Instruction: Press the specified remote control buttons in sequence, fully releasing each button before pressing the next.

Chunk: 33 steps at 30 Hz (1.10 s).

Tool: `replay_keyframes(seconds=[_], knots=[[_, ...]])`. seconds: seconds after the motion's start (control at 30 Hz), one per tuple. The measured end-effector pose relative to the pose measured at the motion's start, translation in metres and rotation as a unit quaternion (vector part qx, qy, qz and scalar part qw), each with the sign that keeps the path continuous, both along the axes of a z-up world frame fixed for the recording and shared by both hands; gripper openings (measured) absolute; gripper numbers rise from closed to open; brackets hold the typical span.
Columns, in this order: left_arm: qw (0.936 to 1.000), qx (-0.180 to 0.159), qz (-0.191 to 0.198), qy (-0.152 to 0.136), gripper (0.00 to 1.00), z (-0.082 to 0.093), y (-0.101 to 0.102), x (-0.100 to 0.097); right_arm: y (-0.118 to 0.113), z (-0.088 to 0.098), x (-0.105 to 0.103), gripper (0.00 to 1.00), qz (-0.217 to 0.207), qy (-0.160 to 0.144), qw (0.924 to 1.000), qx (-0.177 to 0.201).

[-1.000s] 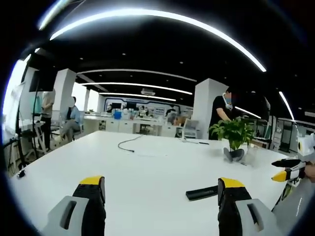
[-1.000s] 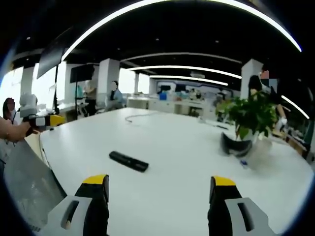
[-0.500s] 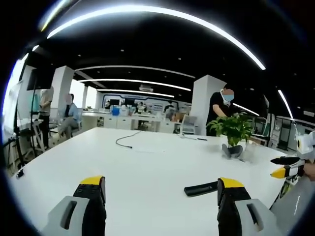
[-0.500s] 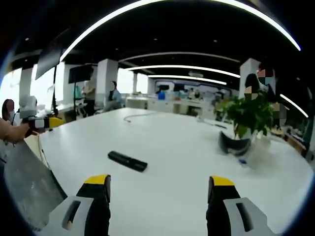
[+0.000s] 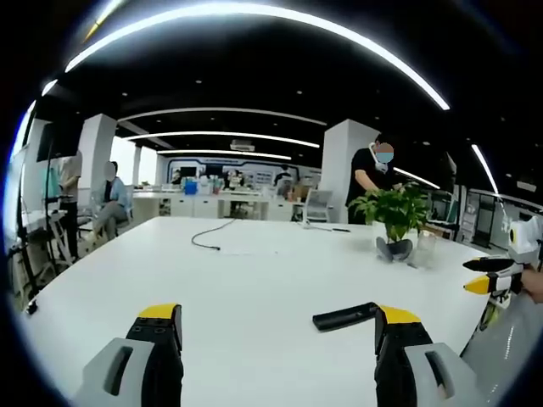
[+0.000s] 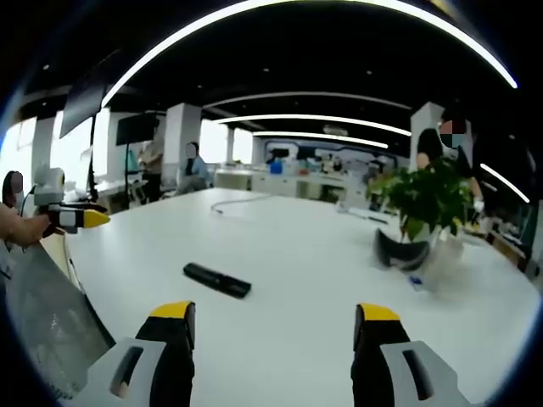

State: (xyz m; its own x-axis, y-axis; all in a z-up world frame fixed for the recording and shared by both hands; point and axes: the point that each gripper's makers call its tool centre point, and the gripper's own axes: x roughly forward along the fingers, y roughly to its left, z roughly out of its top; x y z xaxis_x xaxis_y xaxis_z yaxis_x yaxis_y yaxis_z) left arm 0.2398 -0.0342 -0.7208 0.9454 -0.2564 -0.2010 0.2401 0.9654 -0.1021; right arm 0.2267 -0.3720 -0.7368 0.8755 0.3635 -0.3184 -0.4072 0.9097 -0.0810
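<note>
1. Nearest to us, our left gripper (image 5: 276,318) has its jaws spread wide with nothing between them, and our right gripper (image 6: 273,314) stands the same, apart and empty.

2. The remote control (image 5: 345,316) lies flat on the white table (image 5: 254,280), just beyond our left gripper's right-hand jaw tip. In the right gripper view the remote control (image 6: 217,280) sits ahead and left of our jaws, clear of both.

3. We judge the main risk to be the press itself. The remote is slim and lies loose, so a jaw tip coming down off-centre could skid it across the smooth table or tip one end up.

4. With jaws this far apart, a descent could land two buttons at once, or the wrong one; we would rather narrow to one tip first.

5. Its buttons are too small and dark to make out, so we cannot tell which end is which.

6. Our left gripper's jaw tip cuts off the remote's near end.

7. Farther off stands a potted plant (image 6: 428,203), blurred at its base, well apart from the remote.

8. A thin cable (image 5: 208,236) lies far across the table; where it ends is unclear.
</note>
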Motion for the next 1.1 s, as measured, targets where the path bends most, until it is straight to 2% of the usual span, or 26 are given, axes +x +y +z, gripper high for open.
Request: replay_keyframes(seconds=[0.17, 0.23, 0.27, 0.3, 0.4, 0.73, 0.9, 1.0, 1.1], knots=[[0.9999, -0.011, -0.003, -0.011, 0.98, 0.005, -0.001, -0.002, 0.000, -0.002, 0.000, 0.73, 0.002, 0.003, 0.9999, -0.011], [0.9996, -0.022, -0.001, -0.018, 0.99, 0.008, -0.001, -0.002, -0.001, -0.001, 0.001, 0.72, 0.001, 0.002, 1.0000, -0.006], [0.9989, -0.039, -0.003, -0.027, 1.00, 0.012, -0.003, -0.001, -0.002, -0.001, 0.001, 0.72, -0.001, 0.000, 1.0000, -0.005], [0.9990, -0.038, -0.001, -0.026, 1.00, 0.012, -0.002, -0.001, -0.004, -0.001, 0.001, 0.72, -0.004, 0.000, 1.0000, -0.006], [0.9997, -0.018, 0.003, -0.018, 1.00, 0.008, 0.002, 0.000, -0.008, -0.007, 0.002, 0.72, -0.015, 0.014, 0.9997, -0.011], [0.9991, 0.013, -0.041, 0.001, 0.99, -0.001, -0.016, 0.001, -0.010, -0.015, 0.004, 0.71, -0.019, 0.030, 0.9986, -0.038], [0.9983, -0.021, -0.052, 0.018, 0.99, -0.006, -0.017, 0.002, -0.015, -0.020, 0.005, 0.69, -0.033, 0.043, 0.9968, -0.058], [0.9963, -0.043, -0.063, 0.040, 0.98, -0.011, -0.020, 0.002, -0.017, -0.024, 0.004, 0.66, -0.036, 0.055, 0.9954, -0.070], [0.9957, -0.033, -0.071, 0.050, 0.96, -0.014, -0.024, 0.002, -0.018, -0.021, 0.005, 0.64, -0.039, 0.051, 0.9956, -0.069]])
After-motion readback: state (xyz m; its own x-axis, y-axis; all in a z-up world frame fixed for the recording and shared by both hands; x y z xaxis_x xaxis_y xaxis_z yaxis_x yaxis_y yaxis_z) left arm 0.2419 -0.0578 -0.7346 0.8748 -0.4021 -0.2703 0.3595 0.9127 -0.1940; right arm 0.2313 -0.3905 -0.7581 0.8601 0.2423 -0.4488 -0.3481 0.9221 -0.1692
